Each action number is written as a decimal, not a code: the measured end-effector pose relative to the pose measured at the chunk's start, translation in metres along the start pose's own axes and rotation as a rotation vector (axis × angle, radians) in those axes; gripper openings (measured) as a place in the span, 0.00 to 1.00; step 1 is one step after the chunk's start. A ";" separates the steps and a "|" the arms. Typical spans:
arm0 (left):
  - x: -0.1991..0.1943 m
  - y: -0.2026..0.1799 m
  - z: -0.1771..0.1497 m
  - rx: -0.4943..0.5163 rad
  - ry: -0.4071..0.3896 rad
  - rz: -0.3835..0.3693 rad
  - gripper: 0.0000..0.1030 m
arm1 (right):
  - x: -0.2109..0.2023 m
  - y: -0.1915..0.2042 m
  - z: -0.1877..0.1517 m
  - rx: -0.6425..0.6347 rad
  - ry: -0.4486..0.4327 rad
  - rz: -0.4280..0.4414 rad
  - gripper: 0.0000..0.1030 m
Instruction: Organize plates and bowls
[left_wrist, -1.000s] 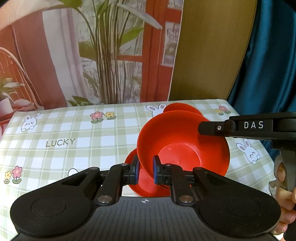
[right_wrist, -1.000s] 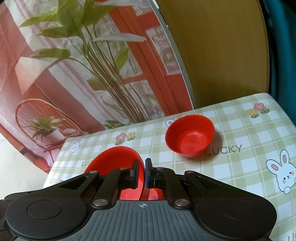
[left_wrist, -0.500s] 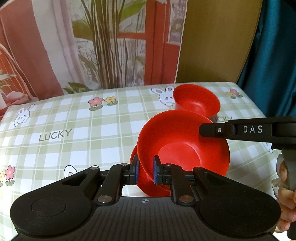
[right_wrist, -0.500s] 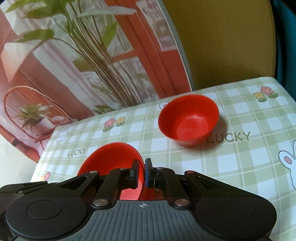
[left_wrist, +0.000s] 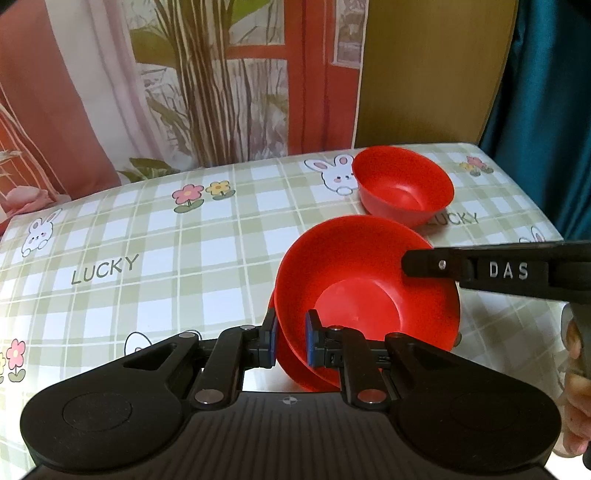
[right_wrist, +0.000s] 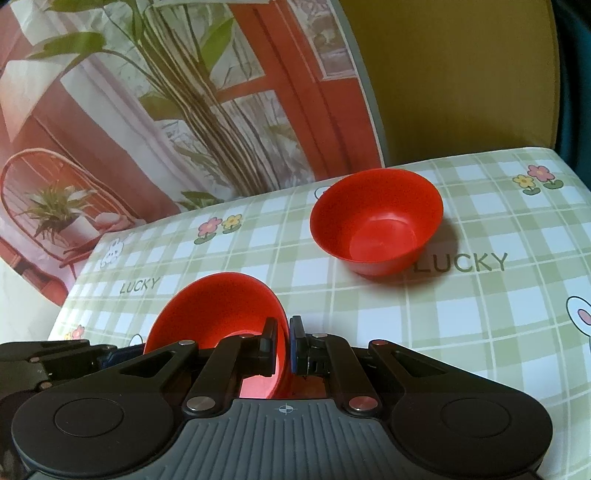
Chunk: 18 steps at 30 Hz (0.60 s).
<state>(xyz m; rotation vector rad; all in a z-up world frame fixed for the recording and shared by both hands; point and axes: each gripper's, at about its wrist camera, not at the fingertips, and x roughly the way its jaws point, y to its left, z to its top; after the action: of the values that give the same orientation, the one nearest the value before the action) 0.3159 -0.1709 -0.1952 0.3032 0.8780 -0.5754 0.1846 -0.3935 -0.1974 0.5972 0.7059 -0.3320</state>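
Your left gripper and right gripper are each clamped on opposite rims of the tilted red plate; the red bowl sits ahead on the worktop, nearer your right

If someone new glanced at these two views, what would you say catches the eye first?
Probably the big red dish in the middle foreground, tilted above the checked tablecloth with both the left gripper and the right gripper clamped on its rim. Next, the smaller red bowl sitting upright alone farther back, beside a printed "LUCKY".
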 end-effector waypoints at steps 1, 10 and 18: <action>0.000 0.001 0.000 -0.002 0.000 -0.003 0.16 | 0.000 0.000 0.000 -0.003 -0.002 -0.001 0.09; -0.006 0.011 0.005 -0.043 -0.035 -0.011 0.44 | -0.012 -0.002 0.005 -0.002 -0.056 -0.003 0.11; -0.029 0.011 0.026 -0.045 -0.165 -0.032 0.44 | -0.036 -0.009 0.020 -0.037 -0.176 -0.050 0.12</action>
<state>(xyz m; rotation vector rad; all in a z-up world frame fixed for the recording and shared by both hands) 0.3247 -0.1643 -0.1560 0.1976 0.7363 -0.6009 0.1643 -0.4097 -0.1639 0.5088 0.5570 -0.4115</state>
